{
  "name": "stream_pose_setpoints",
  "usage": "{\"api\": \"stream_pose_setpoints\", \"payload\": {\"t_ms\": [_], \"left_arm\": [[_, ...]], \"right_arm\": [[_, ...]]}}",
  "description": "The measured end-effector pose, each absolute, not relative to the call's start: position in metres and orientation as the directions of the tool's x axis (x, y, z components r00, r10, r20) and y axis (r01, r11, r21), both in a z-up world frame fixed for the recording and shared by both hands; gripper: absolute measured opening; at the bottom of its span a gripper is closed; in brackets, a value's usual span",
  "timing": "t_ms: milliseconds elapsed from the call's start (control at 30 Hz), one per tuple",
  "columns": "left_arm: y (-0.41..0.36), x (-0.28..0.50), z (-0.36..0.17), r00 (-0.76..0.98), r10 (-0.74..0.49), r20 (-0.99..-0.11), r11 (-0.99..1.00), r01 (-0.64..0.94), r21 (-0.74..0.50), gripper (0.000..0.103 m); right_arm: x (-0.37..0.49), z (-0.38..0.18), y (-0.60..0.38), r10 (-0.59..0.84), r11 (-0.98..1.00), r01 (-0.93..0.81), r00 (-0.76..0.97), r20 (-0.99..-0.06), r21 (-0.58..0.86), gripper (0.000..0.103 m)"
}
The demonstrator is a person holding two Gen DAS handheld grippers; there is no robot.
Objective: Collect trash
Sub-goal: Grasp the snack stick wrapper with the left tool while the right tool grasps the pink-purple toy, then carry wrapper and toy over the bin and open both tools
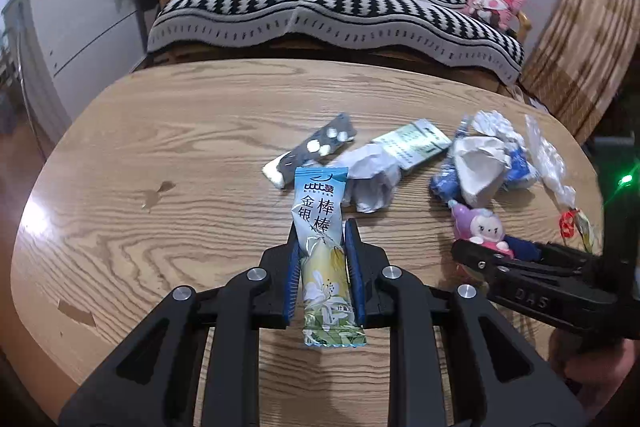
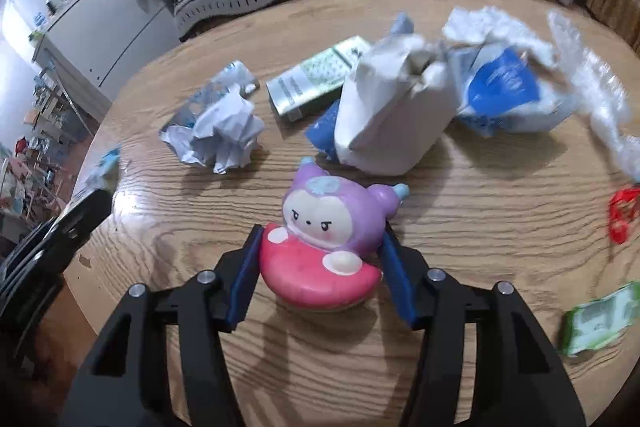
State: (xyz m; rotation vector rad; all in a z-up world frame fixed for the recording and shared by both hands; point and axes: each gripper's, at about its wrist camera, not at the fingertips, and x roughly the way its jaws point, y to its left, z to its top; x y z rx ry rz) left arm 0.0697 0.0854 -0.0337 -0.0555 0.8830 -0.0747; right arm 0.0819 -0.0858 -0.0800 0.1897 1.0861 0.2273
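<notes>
My left fingers (image 1: 323,259) are pinched narrow on the snack wrapper (image 1: 322,251), which I hold just above the counter (image 1: 160,155). My right fingers (image 2: 320,267) sit half open around the pink-and-purple toy figure (image 2: 326,243), a pad at each side of its pink base; I can't tell for sure whether they press on it. I'd call this the early part of the job, with most of the trash left on the counter: the grey pill strip (image 1: 310,149), the crumpled white paper (image 2: 224,135), the flat green-and-silver box (image 2: 316,81), the white folded packet (image 2: 394,111), the blue-and-white bag (image 2: 504,91), the clear plastic wrap (image 2: 600,95), a red scrap (image 2: 622,213) and a green packet (image 2: 596,319). As for containers, no bin or bag for the trash shows in either view.
</notes>
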Motion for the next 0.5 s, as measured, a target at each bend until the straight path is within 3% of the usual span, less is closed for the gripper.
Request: {"api": "stream_pose_setpoints", "payload": {"t_ms": [233,500], "left_arm": [[0.032,0.069,-0.024,0.634,-0.156,-0.758,0.986,0.149,-0.078,0.021],[-0.09,0.044,-0.015,0.6,-0.317,-0.734,0.926,0.364,-0.102,0.021]], "right_arm": [[0.051,-0.043,-0.139,0.174,0.985,-0.091,0.542,-0.822,0.148,0.055],[-0.006,-0.018,-0.274,0.035,0.988,0.098,0.62,-0.784,0.121,0.056]]}}
